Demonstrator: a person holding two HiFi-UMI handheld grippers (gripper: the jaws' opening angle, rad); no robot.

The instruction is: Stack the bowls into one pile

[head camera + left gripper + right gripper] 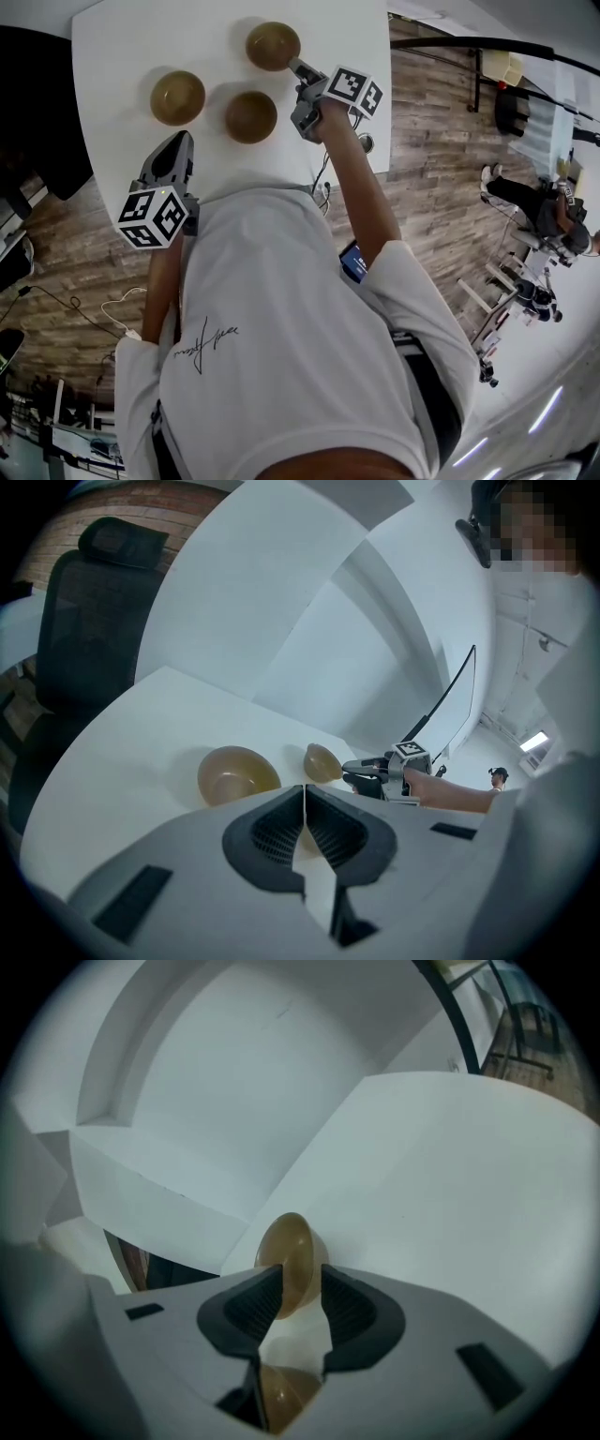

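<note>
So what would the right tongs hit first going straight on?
The far bowl: its rim stands between the parted right tongs, so its wall probably comes first. Beyond it there is only white table.

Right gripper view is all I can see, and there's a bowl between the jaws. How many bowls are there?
Observer: Three on the table, none stacked: the far bowl at your right hand-held gripper, a middle bowl and a left bowl.
Operator: Where's my other hand-held gripper?
Observer: The left hand-held gripper is by the table's near edge, close to the left bowl.
Operator: Holding anything?
Observer: No, its jaws are shut with nothing between them.
</note>
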